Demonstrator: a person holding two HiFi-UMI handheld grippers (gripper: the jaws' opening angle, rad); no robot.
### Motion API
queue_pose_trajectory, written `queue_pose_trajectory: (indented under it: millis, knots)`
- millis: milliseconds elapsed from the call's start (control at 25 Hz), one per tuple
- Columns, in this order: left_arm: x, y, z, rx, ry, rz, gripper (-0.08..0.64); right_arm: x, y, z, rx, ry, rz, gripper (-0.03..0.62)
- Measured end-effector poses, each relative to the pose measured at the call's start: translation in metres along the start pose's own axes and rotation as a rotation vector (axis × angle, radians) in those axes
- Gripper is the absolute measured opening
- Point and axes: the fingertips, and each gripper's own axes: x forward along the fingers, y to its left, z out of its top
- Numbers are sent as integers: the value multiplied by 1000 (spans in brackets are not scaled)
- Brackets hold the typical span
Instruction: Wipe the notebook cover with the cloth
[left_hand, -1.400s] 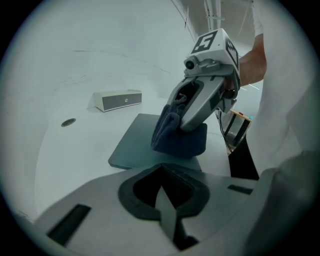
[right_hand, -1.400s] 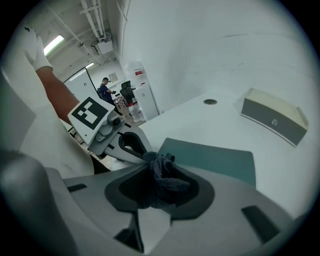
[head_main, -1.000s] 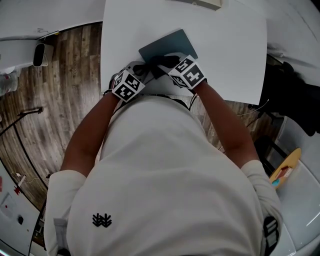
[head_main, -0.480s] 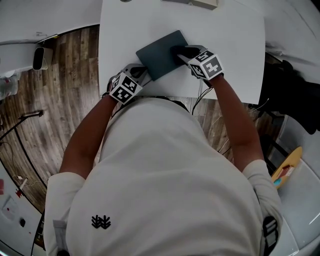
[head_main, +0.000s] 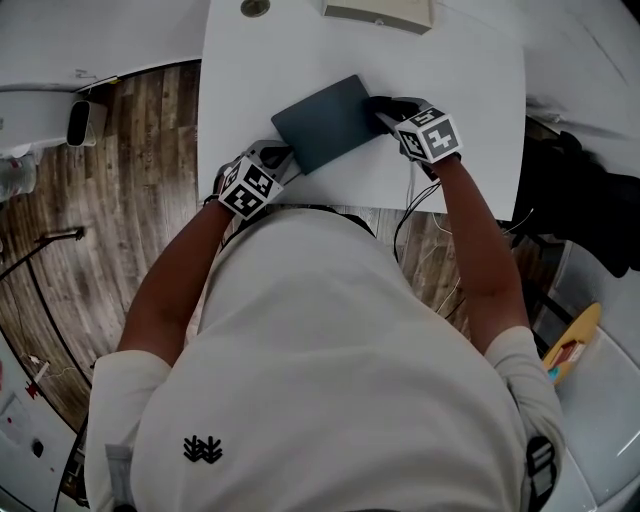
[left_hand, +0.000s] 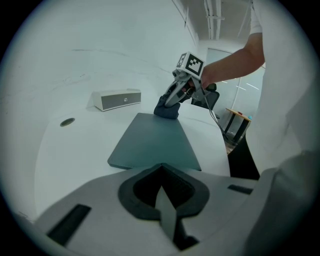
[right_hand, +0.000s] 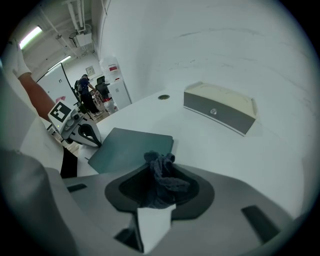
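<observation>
Notebook (head_main: 325, 122) and grey box (head_main: 380, 12) on white table (head_main: 470, 140), wood-plank floor (head_main: 130, 200) alongside

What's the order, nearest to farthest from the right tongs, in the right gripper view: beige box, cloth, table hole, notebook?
1. cloth, clamped in the right tongs
2. notebook, just ahead, left
3. beige box, back right
4. table hole, farthest, back centre
</observation>
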Motion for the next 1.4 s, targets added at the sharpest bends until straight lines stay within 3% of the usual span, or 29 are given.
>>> queue_pose_trajectory:
  millis: [200, 480, 800, 1080, 1400]
  knots:
    - [1, 1, 1, 6, 0, 2, 5, -8, 20, 24, -49, -36, 25, 120]
    - [2, 2, 2, 9, 0, 5, 5, 22, 99, 61, -146, -59, 176, 120]
    - [3, 1, 4, 12, -1, 9, 5, 55, 165, 66, -203, -42, 305, 120]
    - [2, 1, 3, 13, -2, 9, 5, 58, 141, 60, -199, -28, 272, 120]
    - [0, 2, 1, 11, -3, 8, 5, 44, 83, 50, -168, -15, 179, 120]
